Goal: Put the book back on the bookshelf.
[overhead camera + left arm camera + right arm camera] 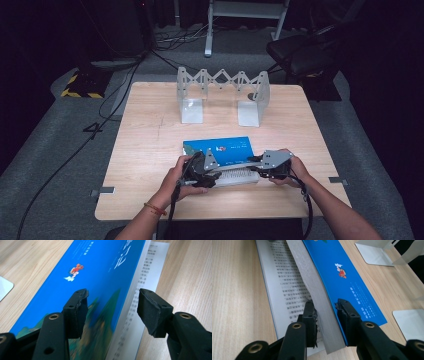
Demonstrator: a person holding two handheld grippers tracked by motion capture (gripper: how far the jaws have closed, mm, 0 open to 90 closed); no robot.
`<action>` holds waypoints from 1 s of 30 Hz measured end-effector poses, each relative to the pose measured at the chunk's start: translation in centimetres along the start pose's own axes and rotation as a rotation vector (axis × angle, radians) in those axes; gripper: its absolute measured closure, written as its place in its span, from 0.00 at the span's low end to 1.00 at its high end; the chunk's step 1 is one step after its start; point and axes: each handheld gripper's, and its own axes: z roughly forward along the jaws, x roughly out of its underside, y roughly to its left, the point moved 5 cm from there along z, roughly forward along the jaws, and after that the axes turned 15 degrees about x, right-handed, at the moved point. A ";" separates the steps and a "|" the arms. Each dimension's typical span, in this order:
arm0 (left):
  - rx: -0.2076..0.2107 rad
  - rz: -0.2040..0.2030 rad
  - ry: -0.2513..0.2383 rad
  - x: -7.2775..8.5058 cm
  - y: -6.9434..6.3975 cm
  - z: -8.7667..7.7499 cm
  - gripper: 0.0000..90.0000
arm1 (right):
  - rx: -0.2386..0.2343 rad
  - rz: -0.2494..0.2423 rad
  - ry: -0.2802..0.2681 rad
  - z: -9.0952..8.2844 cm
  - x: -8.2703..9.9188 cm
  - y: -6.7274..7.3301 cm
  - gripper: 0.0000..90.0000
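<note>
A book with a blue cover [220, 148] lies on the wooden table [150, 145], partly opened, with a printed page [284, 282] flat on the near side. My right gripper [325, 303] is shut on the lifted block of pages and cover [322, 297] at the book's right end. My left gripper [112, 293] is open at the left end, its jaws on either side of the page edge [136, 287] without touching it. From above, the left gripper [210, 175] and right gripper [257, 172] face each other along the book's near edge.
A white extendable bookend rack [222, 95] stands behind the book, its two base plates [192, 111] flat on the table. A dark chair [300, 55] and cables lie on the floor beyond the table's far edge.
</note>
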 end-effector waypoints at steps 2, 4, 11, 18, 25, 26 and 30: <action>-0.014 -0.006 0.012 0.0 0.0 0.2 0.47 | 0.002 0.000 0.001 -0.1 -0.5 0.2 0.78; -0.045 -0.014 0.016 0.2 0.1 0.4 0.47 | 0.003 -0.001 -0.001 -0.1 -0.7 0.3 0.78; -0.074 0.085 0.032 1.2 0.2 0.5 0.69 | -0.001 -0.004 -0.008 -0.1 -1.8 1.2 0.78; -0.023 0.084 -0.020 1.6 0.7 0.2 0.75 | -0.050 0.083 -0.092 0.0 -1.0 0.4 0.68; 0.027 0.042 -0.066 1.8 1.1 -0.1 0.75 | -0.016 0.099 -0.081 0.7 0.4 -0.9 0.71; 0.028 0.041 -0.066 1.8 1.1 -0.2 0.74 | -0.013 0.078 -0.078 0.7 0.2 -0.8 0.72; 0.028 -0.008 -0.045 1.8 1.0 -0.3 0.67 | 0.007 0.043 -0.067 0.4 -0.3 -0.3 0.75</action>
